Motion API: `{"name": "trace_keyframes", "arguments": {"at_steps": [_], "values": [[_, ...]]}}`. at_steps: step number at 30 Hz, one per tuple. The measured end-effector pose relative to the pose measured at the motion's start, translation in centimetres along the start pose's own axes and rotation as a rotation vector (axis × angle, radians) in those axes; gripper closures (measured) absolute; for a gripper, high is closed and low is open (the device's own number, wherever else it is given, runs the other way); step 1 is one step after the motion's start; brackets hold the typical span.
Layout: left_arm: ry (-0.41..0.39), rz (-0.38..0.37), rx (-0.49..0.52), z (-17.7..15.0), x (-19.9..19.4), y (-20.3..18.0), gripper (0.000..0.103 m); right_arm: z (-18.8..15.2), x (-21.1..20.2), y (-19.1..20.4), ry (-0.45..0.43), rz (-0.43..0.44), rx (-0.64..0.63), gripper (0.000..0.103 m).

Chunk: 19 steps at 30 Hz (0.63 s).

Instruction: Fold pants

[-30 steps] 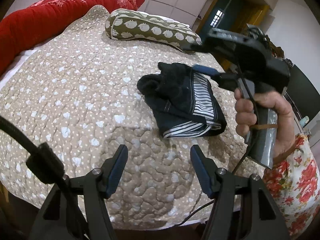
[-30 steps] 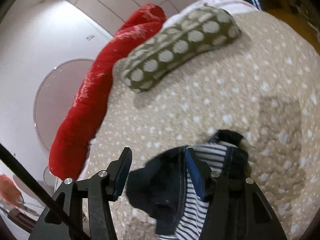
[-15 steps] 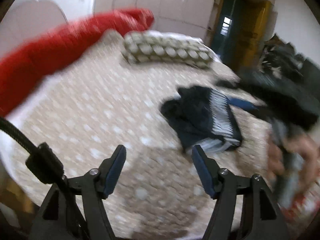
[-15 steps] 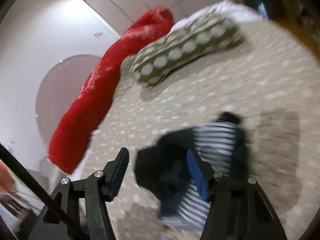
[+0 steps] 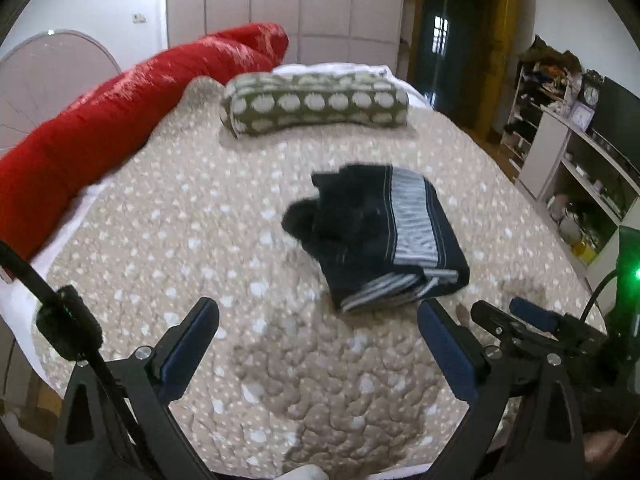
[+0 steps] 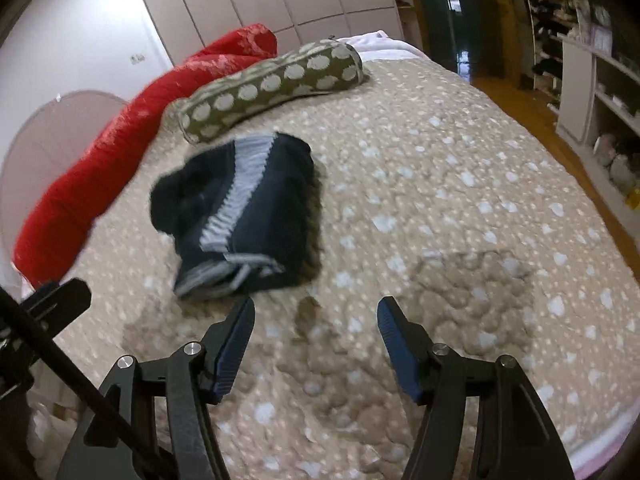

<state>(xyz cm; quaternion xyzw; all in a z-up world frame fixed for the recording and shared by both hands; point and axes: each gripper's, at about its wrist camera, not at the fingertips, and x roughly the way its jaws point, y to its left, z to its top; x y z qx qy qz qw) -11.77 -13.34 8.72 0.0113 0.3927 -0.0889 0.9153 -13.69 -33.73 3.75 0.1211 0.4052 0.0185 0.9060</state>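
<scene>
Covering the bed, a beige spotted quilt (image 5: pixel 168 216) is seen, and the folded pants (image 5: pixel 384 236) are laid on it, apart from both grippers. The left gripper (image 5: pixel 320 344), just opened wide, and the right gripper (image 6: pixel 316 332), moderately parted, are held empty.

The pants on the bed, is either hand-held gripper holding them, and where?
Nothing is held. The pants lie folded on the quilt, clear of both open hand-held grippers.

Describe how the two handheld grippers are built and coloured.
Left gripper: black angular frame, blue ribbed pads, silver pivot screws, a black cable with a bulky clip beside it. Right gripper: same black frame, blue pads and silver screws; a green light glows near its handle.
</scene>
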Motion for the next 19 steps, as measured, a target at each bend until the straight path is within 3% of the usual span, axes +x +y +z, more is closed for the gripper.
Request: {"name": "trace_keyframes", "arguments": {"at_steps": [8,19], "values": [[0.063,-0.014,-0.018,-0.5,2.4,0.4,0.004,0.0,0.5,2.0,-0.015,-0.038,-0.084,0.032],[0.087,-0.009,0.0,-0.4,3.7,0.6,0.004,0.4,2.0,2.1,0.026,-0.052,-0.071,0.032]]}}
